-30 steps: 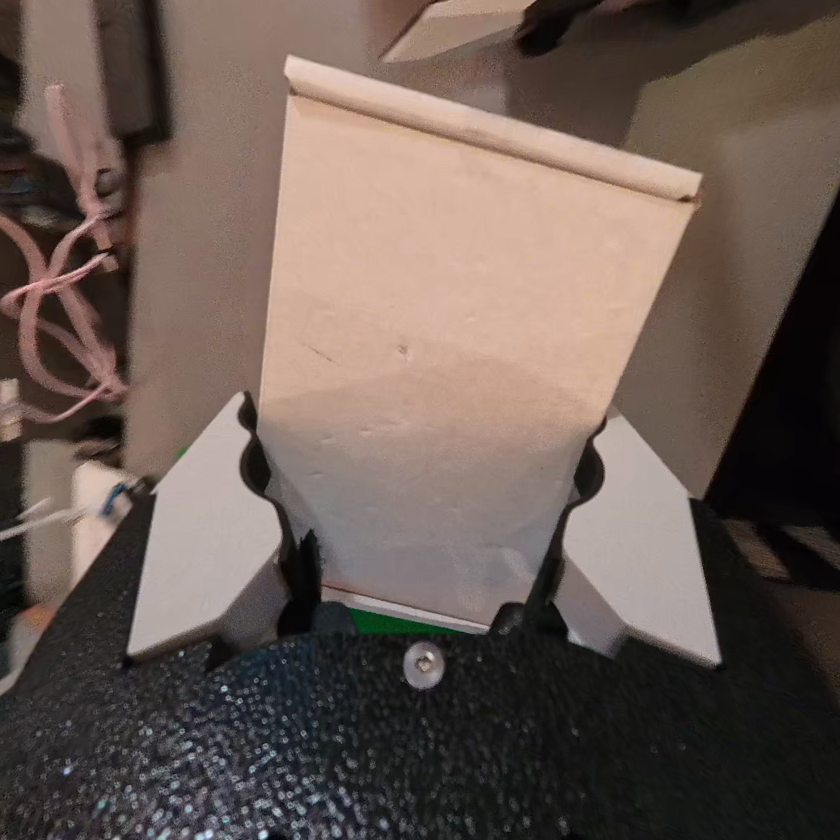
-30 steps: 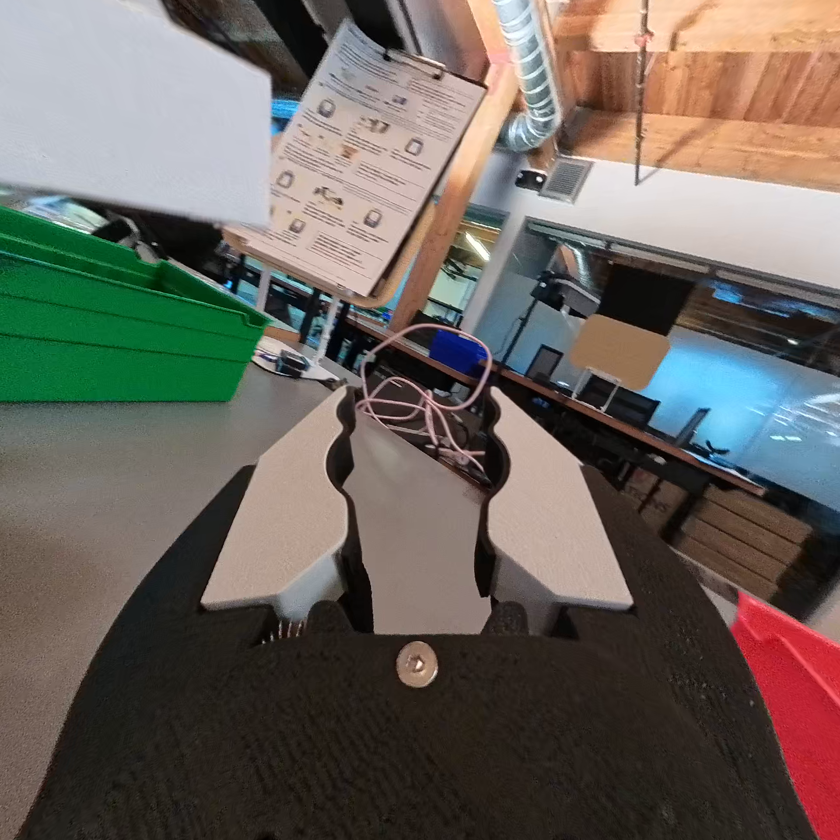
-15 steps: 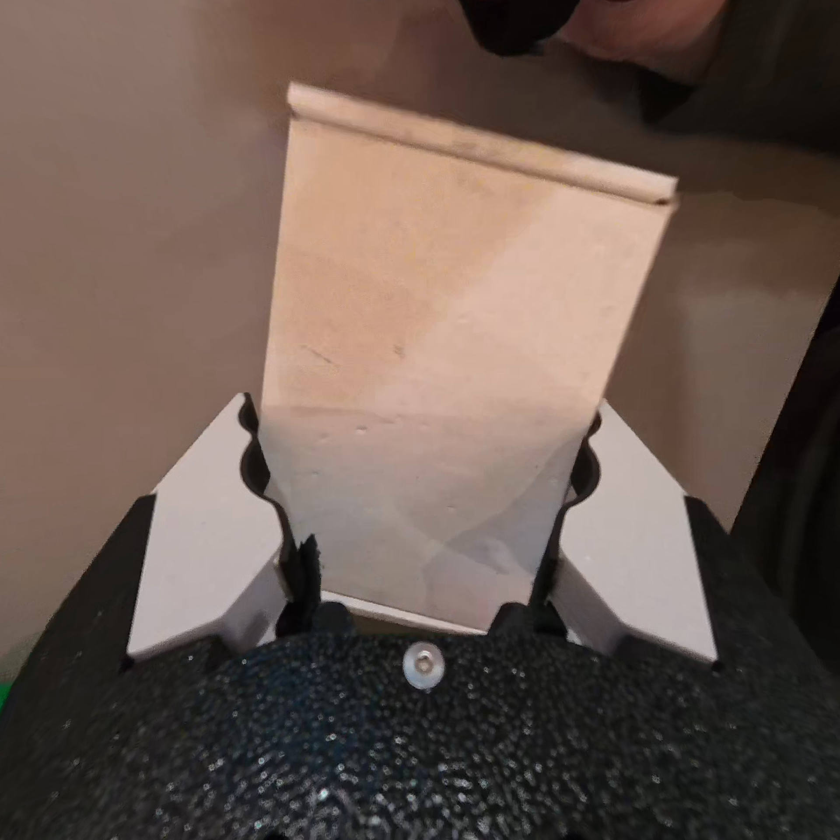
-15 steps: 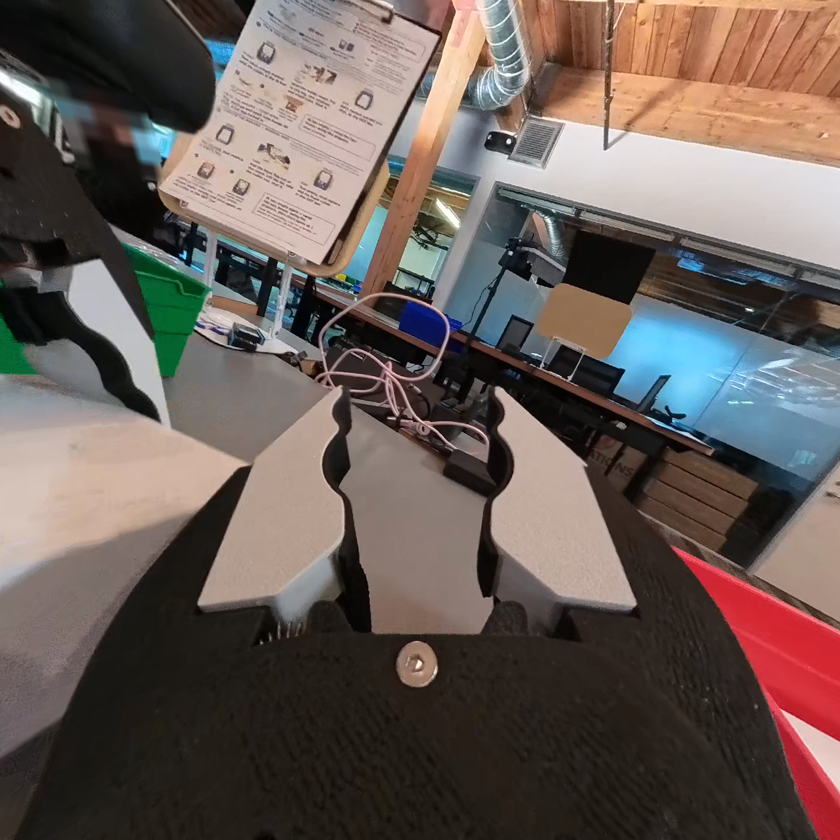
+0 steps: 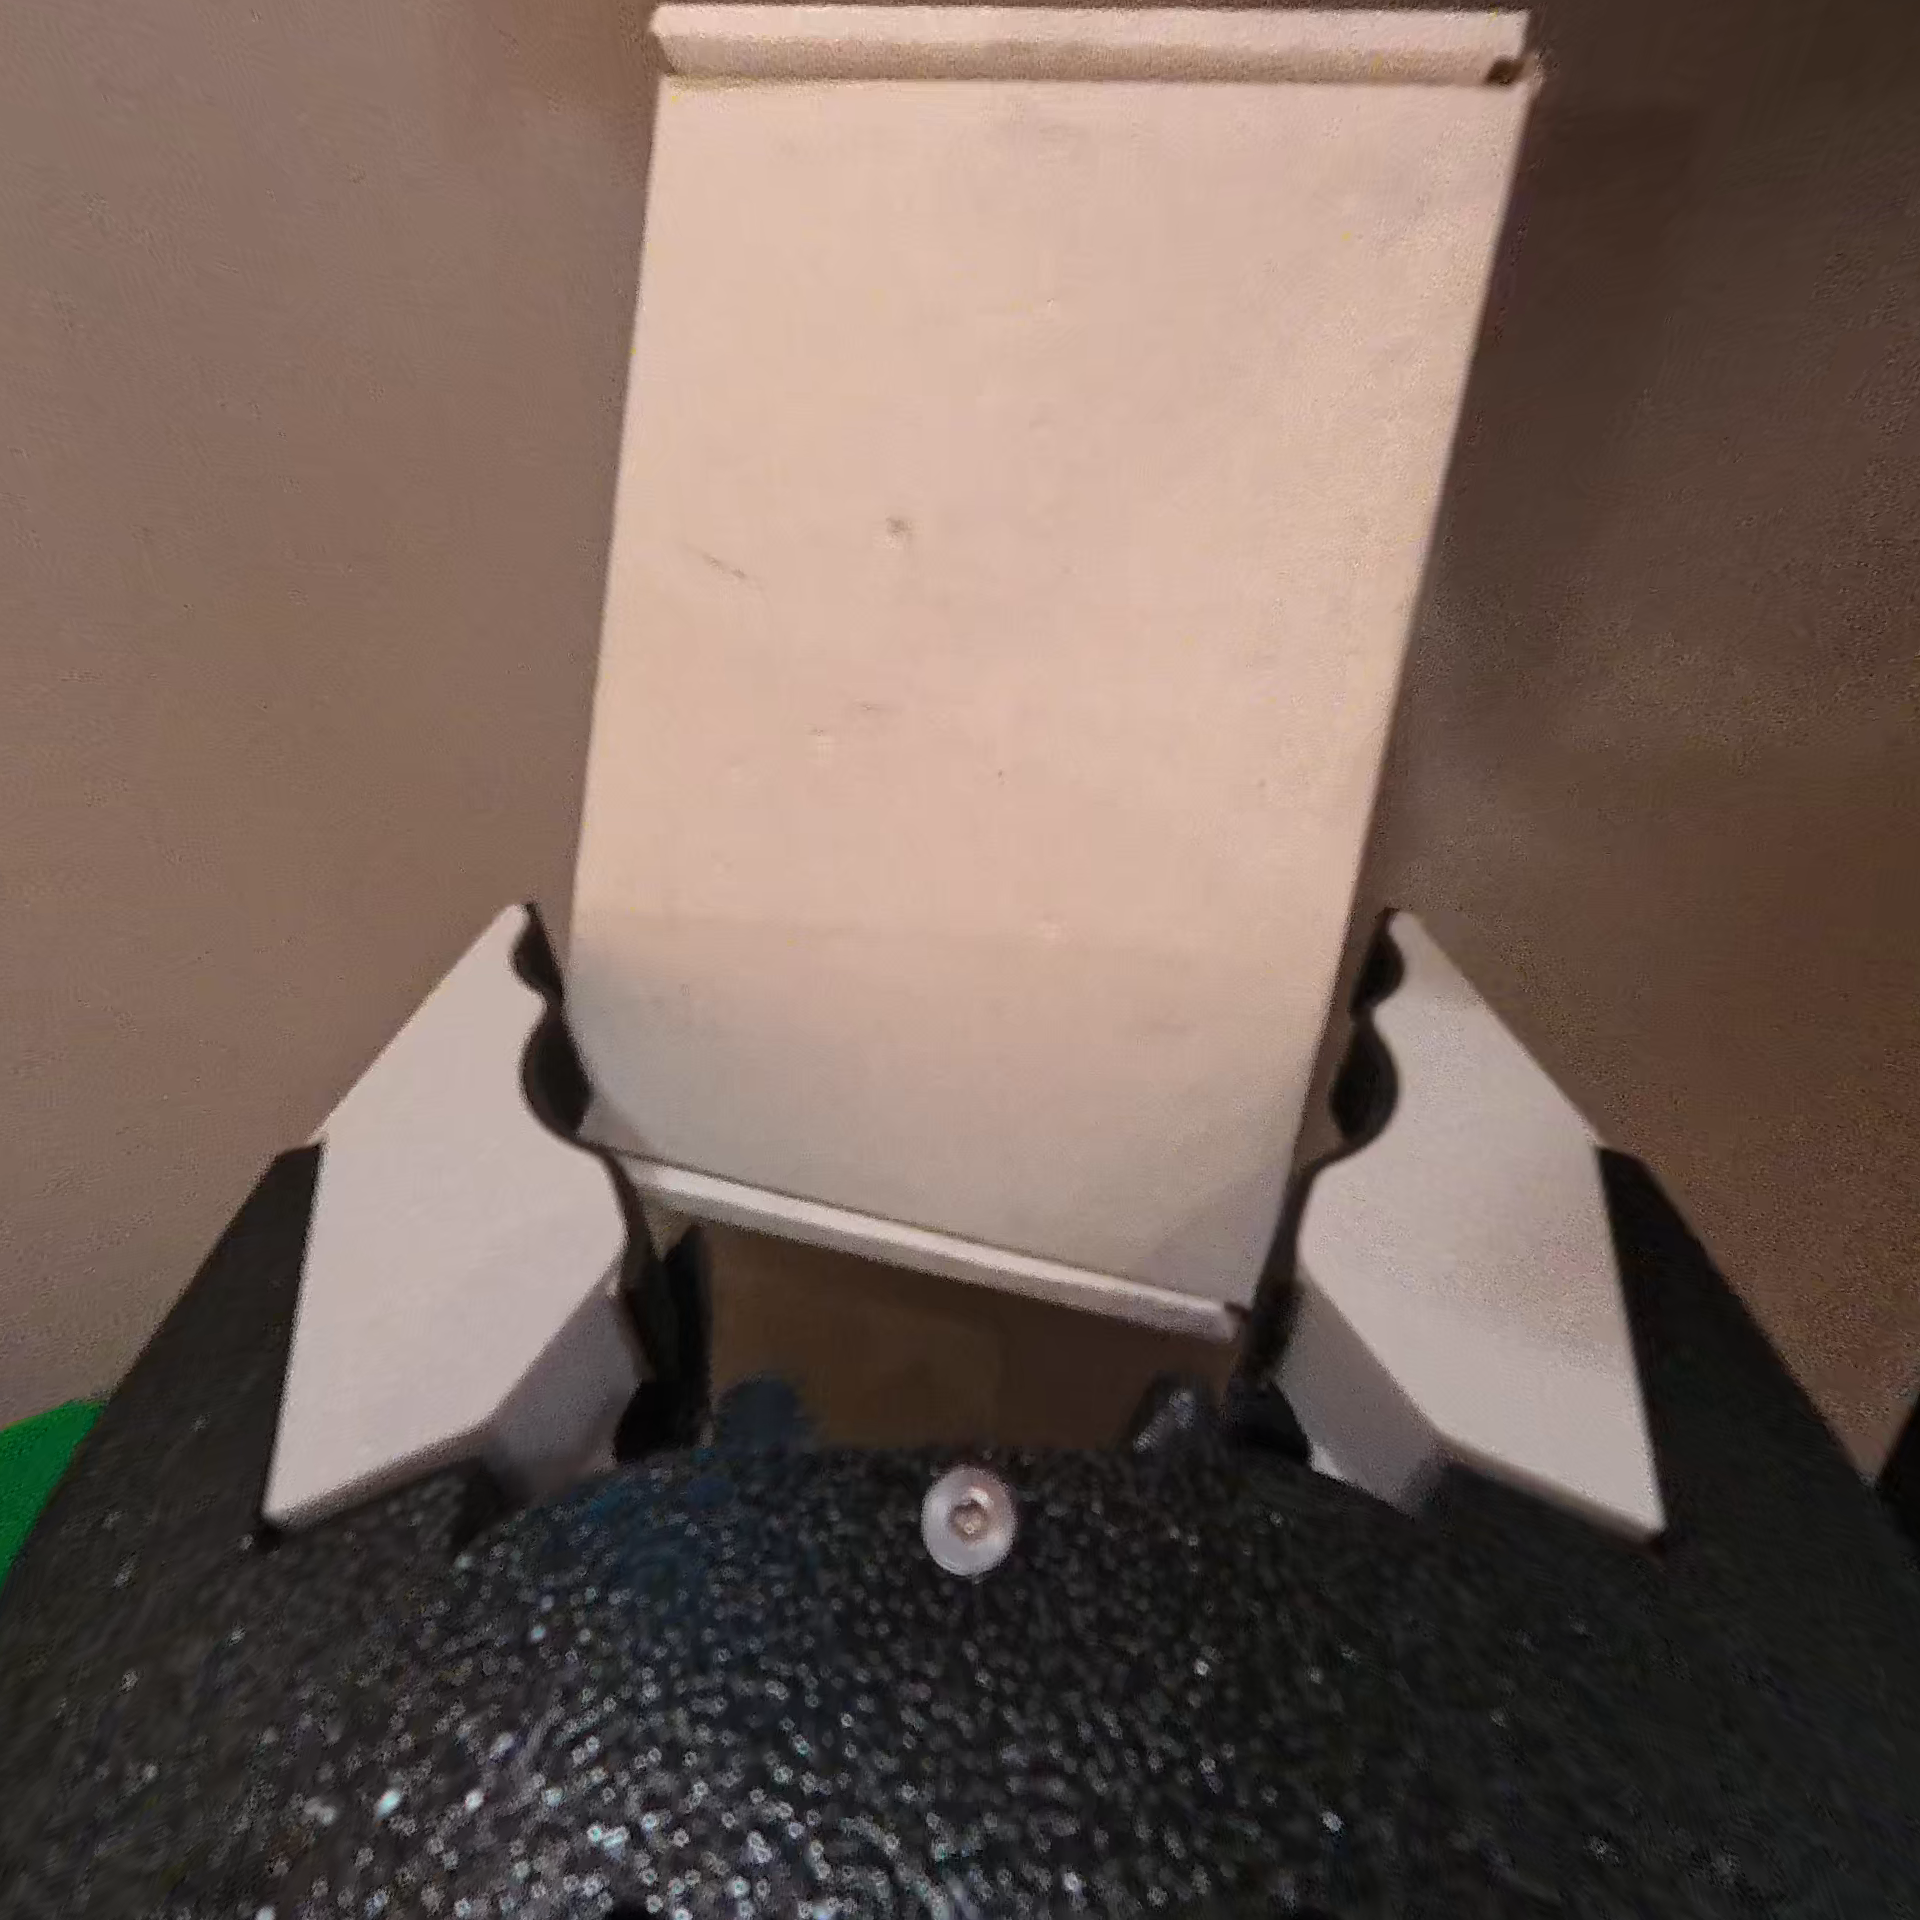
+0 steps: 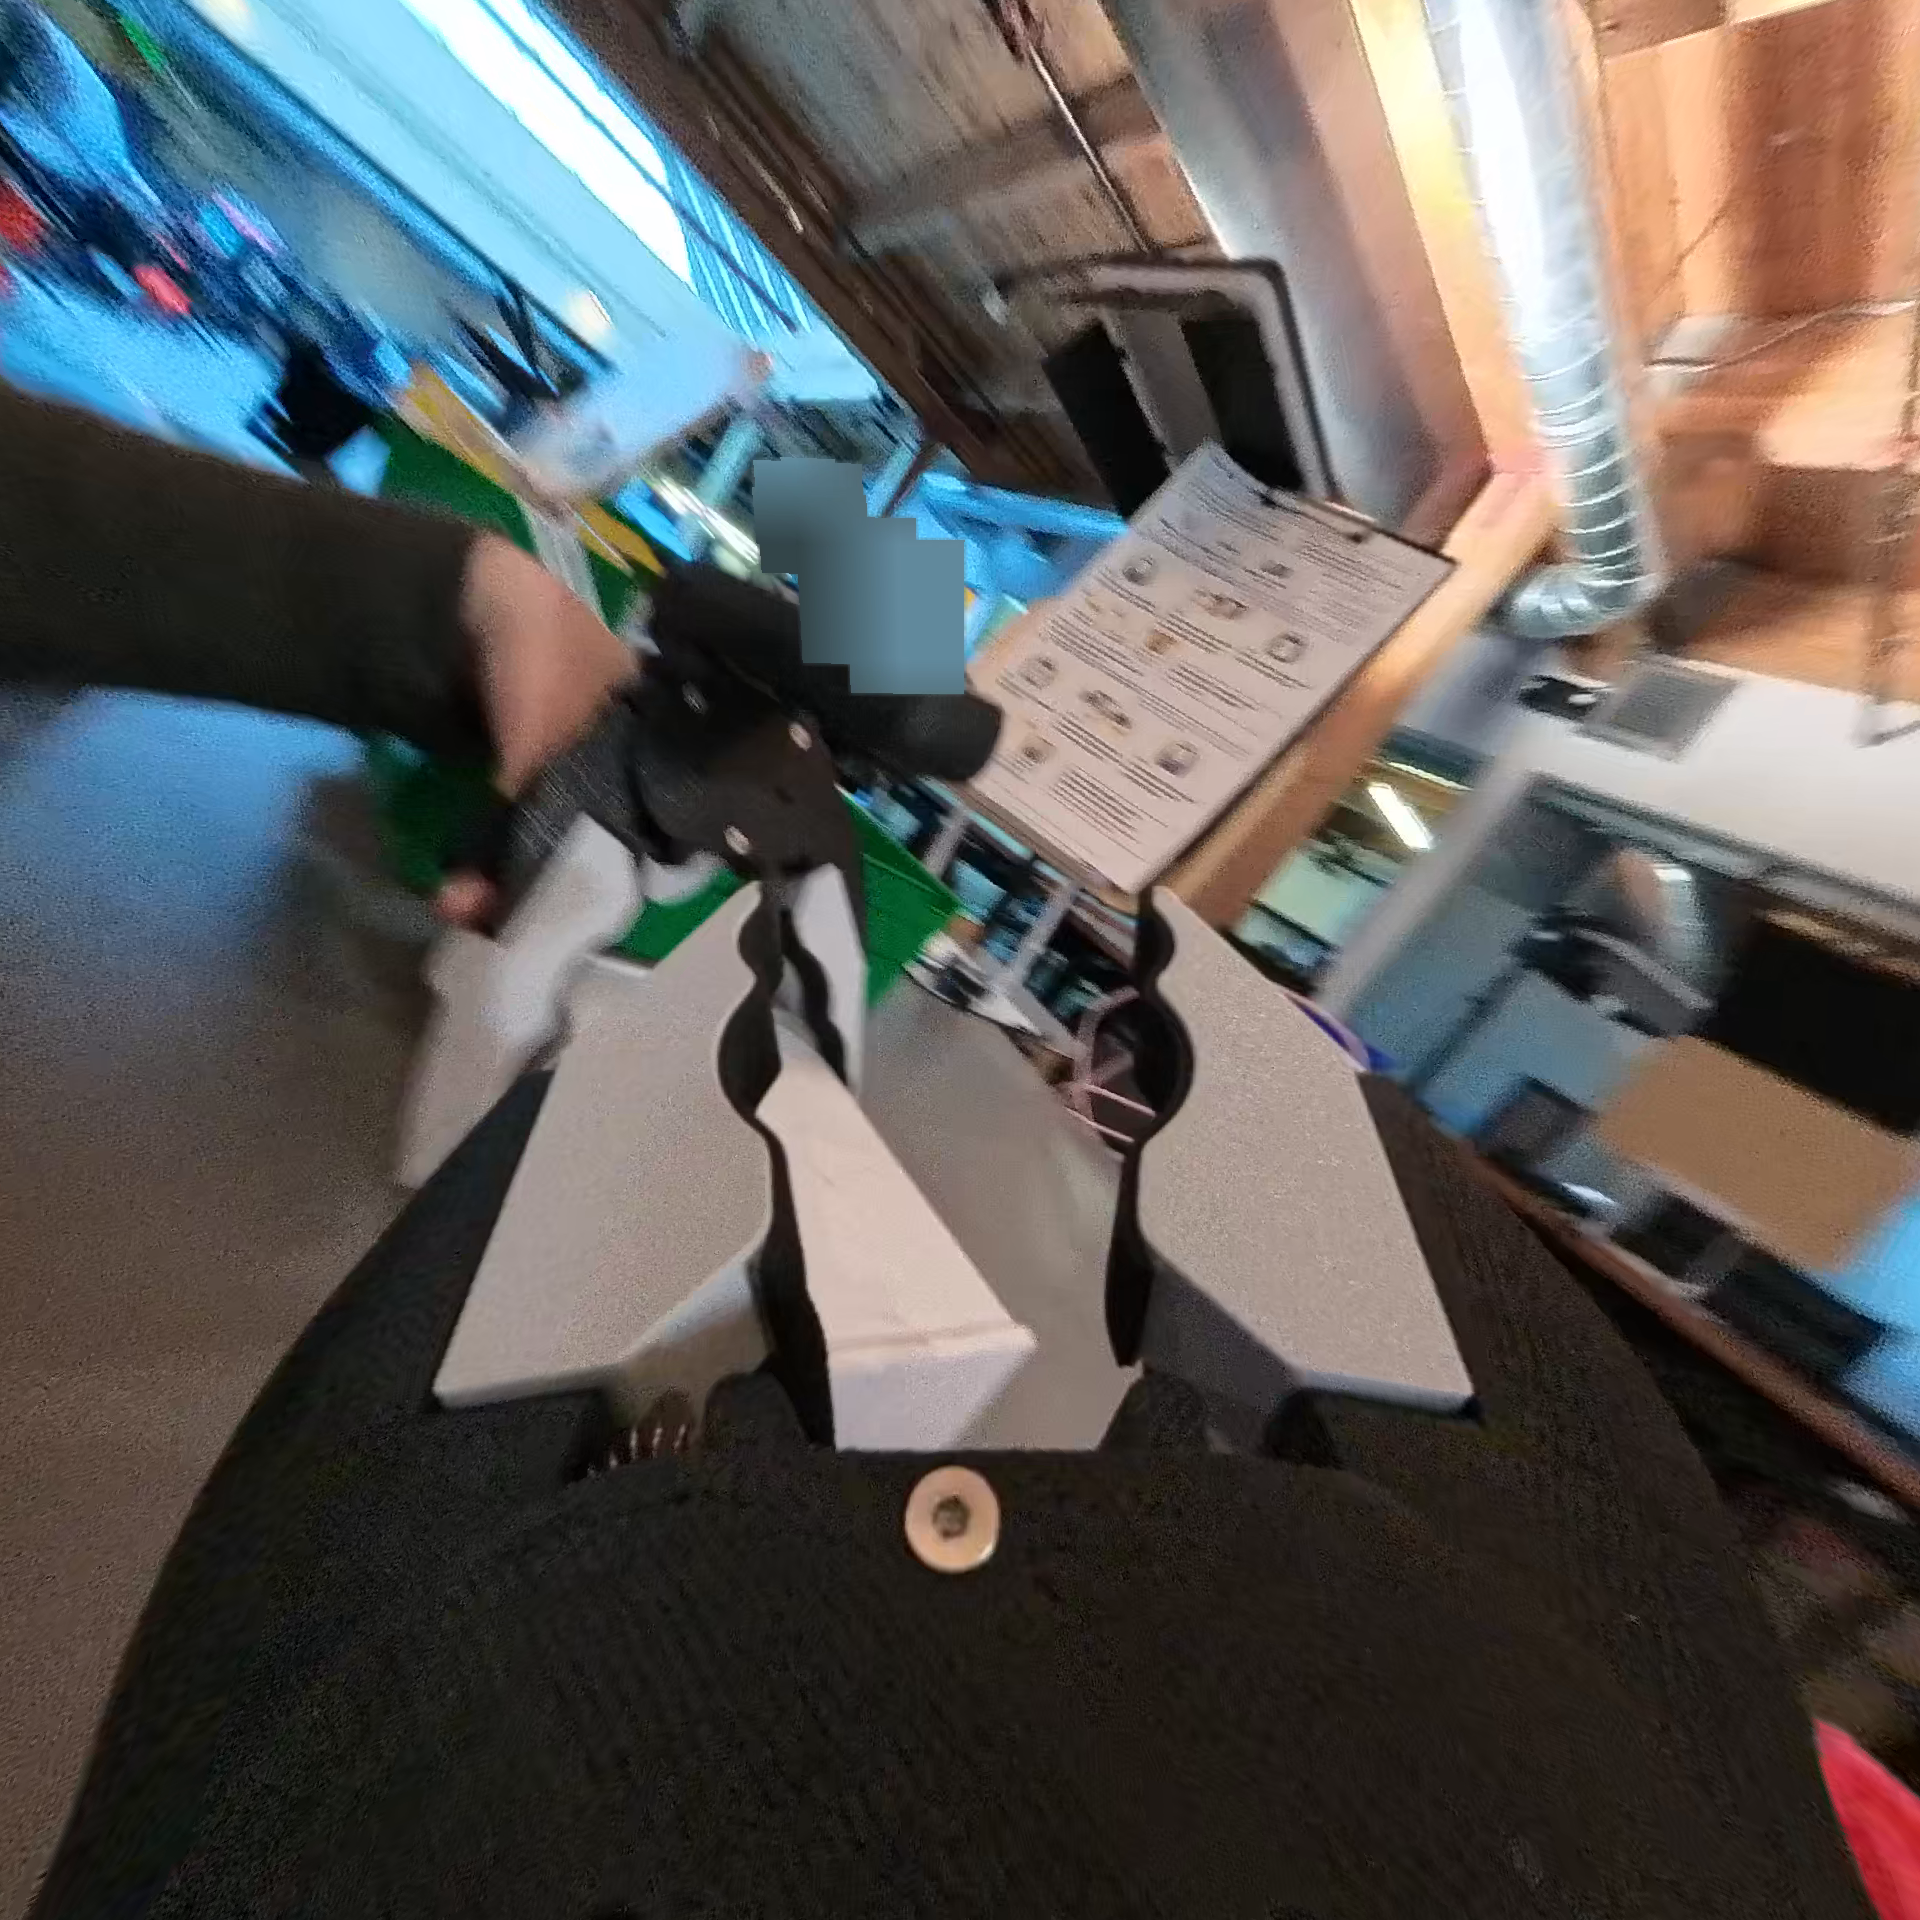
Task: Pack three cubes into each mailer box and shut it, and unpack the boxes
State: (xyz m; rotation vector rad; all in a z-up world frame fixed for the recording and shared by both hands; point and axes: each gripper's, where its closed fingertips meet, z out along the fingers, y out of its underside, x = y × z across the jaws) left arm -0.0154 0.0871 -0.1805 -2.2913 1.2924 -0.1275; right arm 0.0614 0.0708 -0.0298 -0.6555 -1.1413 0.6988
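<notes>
L gripper (image 5: 956, 1039) jaws clenched on the white mailer box (image 5: 1018, 582), which fills frame centre, prob. to steady it over the bench (image 5: 260, 520), while R gripper (image 6: 951, 1049), jaws released, noses in at its corner (image 6: 894, 1247) w/o gripping.

Far edge of the white mailer box (image 5: 1039, 520) at the frame top; motion-blurred room (image 6: 416, 312) behind.
</notes>
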